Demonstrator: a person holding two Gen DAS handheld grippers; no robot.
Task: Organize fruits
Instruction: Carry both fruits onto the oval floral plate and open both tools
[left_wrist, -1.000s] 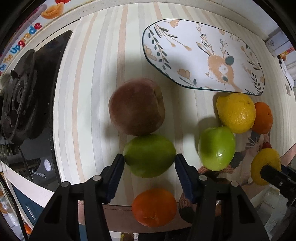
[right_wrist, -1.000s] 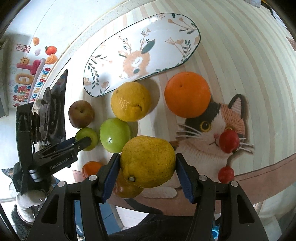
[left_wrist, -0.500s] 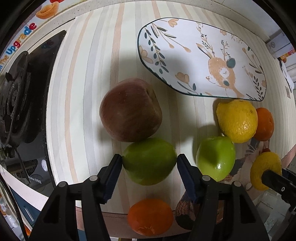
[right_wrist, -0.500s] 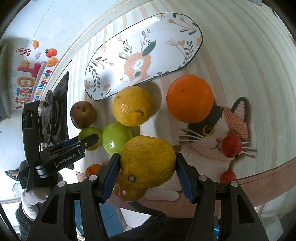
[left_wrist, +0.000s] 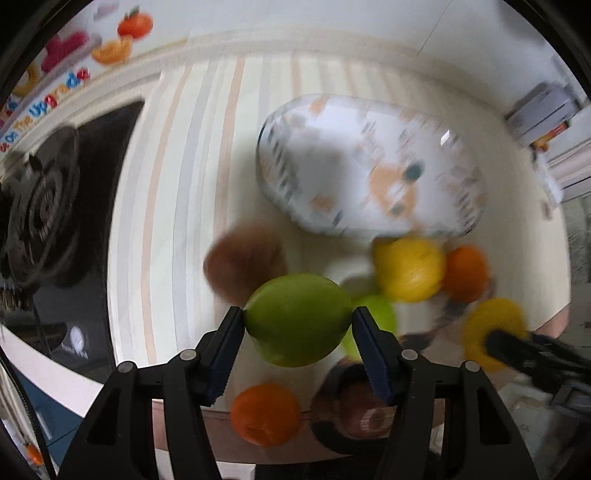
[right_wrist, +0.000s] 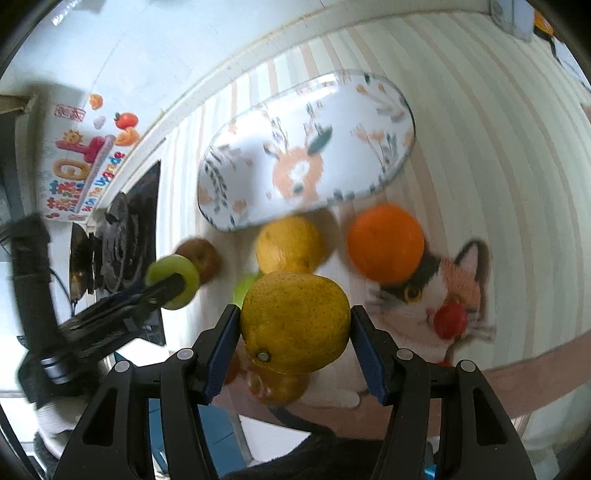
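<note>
Wall sticker (right_wrist: 86, 173) at ten o'clock read "The Upgrade" — striped mat (right_wrist: 480, 147) below; left gripper (left_wrist: 297, 326) clamped an apple (left_wrist: 297, 319), right gripper (right_wrist: 295, 325) a lemon (right_wrist: 295, 323).

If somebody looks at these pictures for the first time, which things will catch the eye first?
The fruit in each gripper: a green apple in the left gripper and a yellow citrus in the right gripper. Behind them lies the empty deer-print plate, with loose fruit and a cat picture nearer.

Both my wrist cams look down past their fingers, close in; shared ahead: oval plate (left_wrist: 373, 166) (right_wrist: 306, 151), loose fruit.
</note>
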